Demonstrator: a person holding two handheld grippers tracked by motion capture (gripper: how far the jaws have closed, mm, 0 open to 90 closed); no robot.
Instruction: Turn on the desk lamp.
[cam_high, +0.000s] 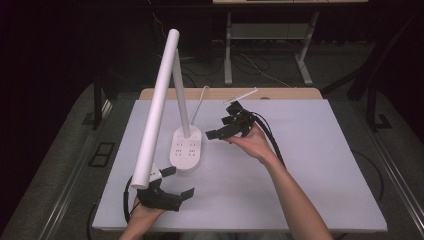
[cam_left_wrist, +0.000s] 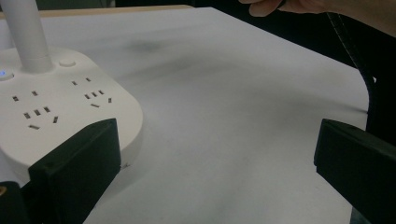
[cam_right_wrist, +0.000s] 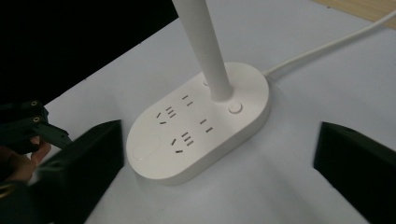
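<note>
1. Lamp base (cam_high: 186, 149), white with sockets, stood mid-table (cam_high: 300, 165); its stem rose from it.
2. My left gripper (cam_high: 172, 187) hovered just in front of the base, jaws apart.
3. My right gripper (cam_high: 220, 131) hung just right of it, jaws apart, empty.

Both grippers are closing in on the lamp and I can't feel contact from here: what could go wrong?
The long lamp head overhangs the left gripper; lifting that hand could knock it and tip the lamp base. The right gripper is open beside the thin post; a push there may slide the base or tug its cord.
</note>
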